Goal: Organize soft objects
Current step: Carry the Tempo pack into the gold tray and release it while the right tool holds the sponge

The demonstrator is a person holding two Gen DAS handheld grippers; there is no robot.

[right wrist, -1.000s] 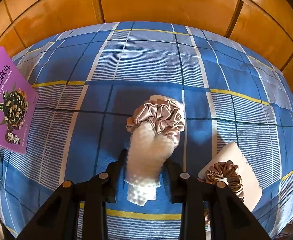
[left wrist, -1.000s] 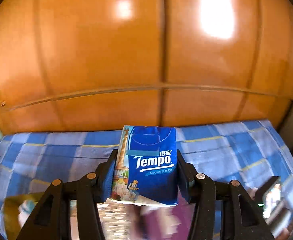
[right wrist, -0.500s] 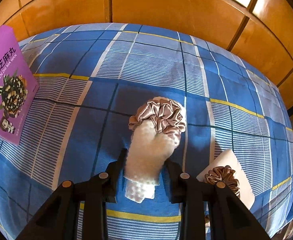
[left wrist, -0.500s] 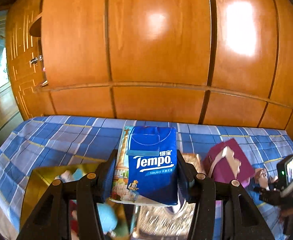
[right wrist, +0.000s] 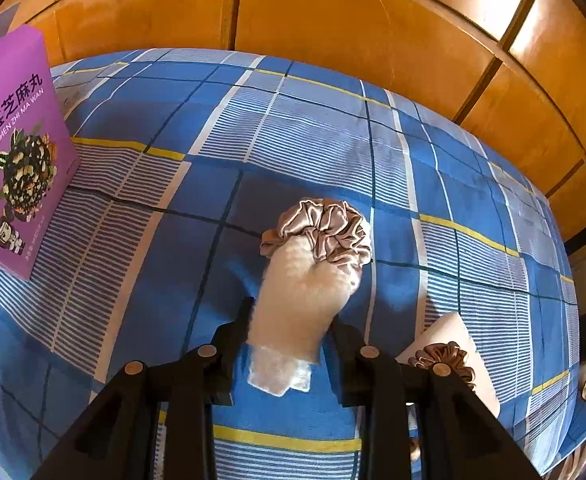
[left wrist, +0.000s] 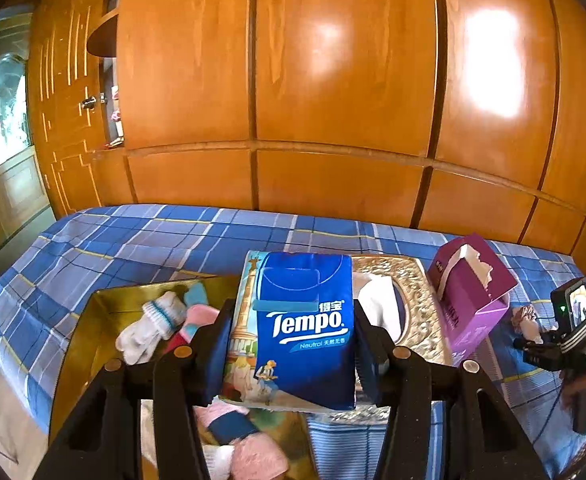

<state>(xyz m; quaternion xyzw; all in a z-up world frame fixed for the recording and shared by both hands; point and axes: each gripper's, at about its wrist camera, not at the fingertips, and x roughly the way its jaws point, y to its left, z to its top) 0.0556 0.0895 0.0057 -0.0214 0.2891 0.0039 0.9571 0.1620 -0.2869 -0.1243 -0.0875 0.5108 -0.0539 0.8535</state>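
Blue soft plastic Tempo tissue pack held upright, clamped between the pads of the left claw, hanging above the gap between the shallow gold tray of white and pink socks and the embossed gold tissue box just behind the pack. Likely slip here: glossy film wrap, squashy contents, grip only at the sides, so any loosening or jolt could drop it onto the socks or against the box edge. Wrong container also a risk, with the tray to the left of the pack and the box behind it so close together. Purple cardboard tissue box to the right of the pack, standing tilted, apt to topple if brushed. Right claw closed on a fluffy white soft roll with a taupe satin scrunchie around its far end, above the blue checked bedspread; scrunchie could slide off. Second brown scrunchie near the roll, on a pale pad, partly hidden by the claw, easily knocked.
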